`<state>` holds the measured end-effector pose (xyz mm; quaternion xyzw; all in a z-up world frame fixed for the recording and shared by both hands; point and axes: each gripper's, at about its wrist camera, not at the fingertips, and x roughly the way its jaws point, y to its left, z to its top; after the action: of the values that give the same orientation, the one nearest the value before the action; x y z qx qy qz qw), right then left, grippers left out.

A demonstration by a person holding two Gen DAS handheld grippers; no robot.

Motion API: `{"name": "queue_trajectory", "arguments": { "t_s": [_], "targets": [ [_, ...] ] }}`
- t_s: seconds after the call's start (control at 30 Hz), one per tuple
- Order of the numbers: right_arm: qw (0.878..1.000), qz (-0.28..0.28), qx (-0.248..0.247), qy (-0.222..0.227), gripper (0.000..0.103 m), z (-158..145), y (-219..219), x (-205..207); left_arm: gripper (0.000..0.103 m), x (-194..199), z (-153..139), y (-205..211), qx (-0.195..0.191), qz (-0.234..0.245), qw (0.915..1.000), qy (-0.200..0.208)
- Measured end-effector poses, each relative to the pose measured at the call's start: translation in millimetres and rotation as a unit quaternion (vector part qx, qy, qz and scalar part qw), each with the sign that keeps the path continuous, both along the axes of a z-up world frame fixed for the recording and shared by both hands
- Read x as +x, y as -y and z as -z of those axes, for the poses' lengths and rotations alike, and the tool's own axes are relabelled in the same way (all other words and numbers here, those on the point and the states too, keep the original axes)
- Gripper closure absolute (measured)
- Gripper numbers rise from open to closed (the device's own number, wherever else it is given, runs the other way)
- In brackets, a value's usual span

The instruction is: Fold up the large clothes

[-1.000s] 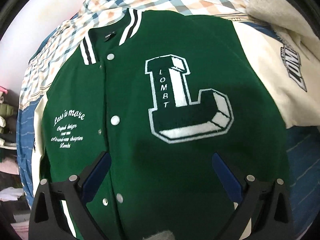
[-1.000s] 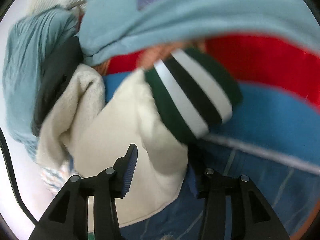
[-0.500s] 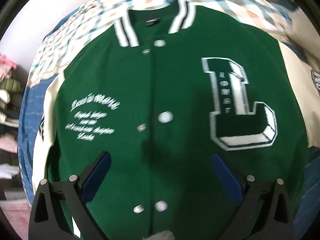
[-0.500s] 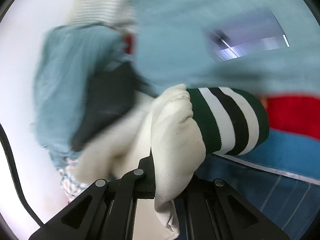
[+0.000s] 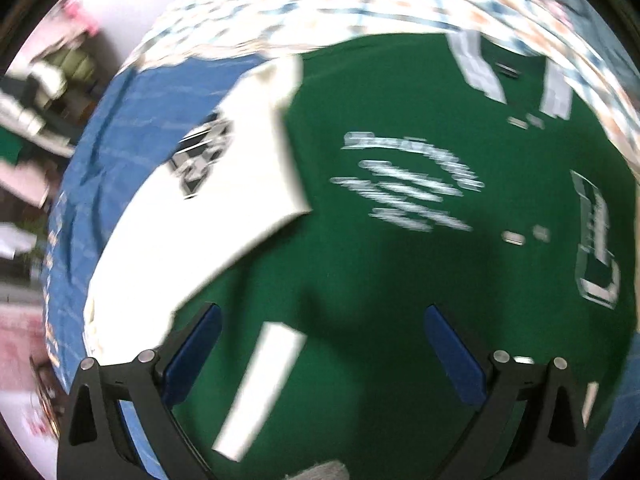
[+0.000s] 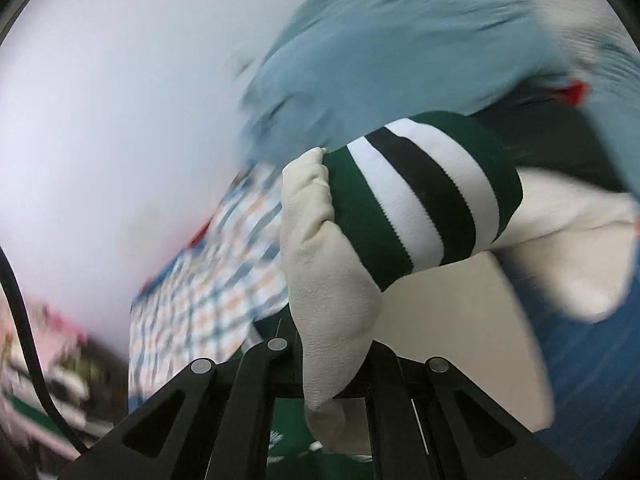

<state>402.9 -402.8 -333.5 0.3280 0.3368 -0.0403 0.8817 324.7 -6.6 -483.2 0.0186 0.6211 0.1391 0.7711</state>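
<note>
The green varsity jacket (image 5: 400, 280) lay front-up and buttoned across the centre of the left wrist view, its collar at the upper right, so folding had hardly begun. One cream sleeve (image 5: 208, 216) sprawled out at the left, unfolded. The left tongs (image 5: 322, 354) hovered over the hem, spread wide and empty. The right tongs (image 6: 334, 364) were clamped tight on the other cream sleeve (image 6: 324, 280) just below its striped cuff (image 6: 424, 200), lifted clear; both sleeves and the body remained to fold. Underneath lay a blue striped sheet (image 5: 120, 128) and a checked cloth (image 5: 320, 4), apparently a bed; a white wall (image 6: 112, 112) stood behind, with blurred clutter at the left edge.
</note>
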Motion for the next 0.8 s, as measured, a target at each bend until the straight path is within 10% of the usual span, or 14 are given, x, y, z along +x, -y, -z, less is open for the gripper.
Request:
{"name": "queue_trajectory", "arguments": {
  "t_s": [0.2,0.4,0.47,0.53,0.67,0.8],
  "targets": [
    [0.985,-0.139,-0.067,-0.082,0.099,83.1,-213.1,68.0,0.000,-32.1,12.2,-103.0,0.017,-0.081,0.9965,-0.012],
    [0.940,-0.228,-0.162,-0.194,0.096,199.5,-339.9,86.2,0.000,-82.4,26.8,-185.3,0.003,-0.172,0.9845,-0.037],
    [0.920,-0.271,-0.163,-0.233,0.088,223.6,-368.7,90.5,0.000,-100.2,31.1,-207.3,-0.013,-0.205,0.9777,-0.045],
    [0.908,-0.313,-0.144,-0.239,0.048,229.3,-379.3,85.4,0.000,-117.2,35.8,-226.0,-0.044,-0.240,0.9688,-0.046],
    [0.917,-0.333,-0.078,-0.204,0.040,191.6,-365.1,42.4,0.001,-143.0,53.3,-252.2,-0.155,-0.317,0.9349,-0.034],
    [0.927,-0.314,-0.046,-0.201,0.040,158.2,-330.2,1.9,0.001,-147.2,88.6,-273.5,-0.272,-0.397,0.8767,-0.010]
  ]
}}
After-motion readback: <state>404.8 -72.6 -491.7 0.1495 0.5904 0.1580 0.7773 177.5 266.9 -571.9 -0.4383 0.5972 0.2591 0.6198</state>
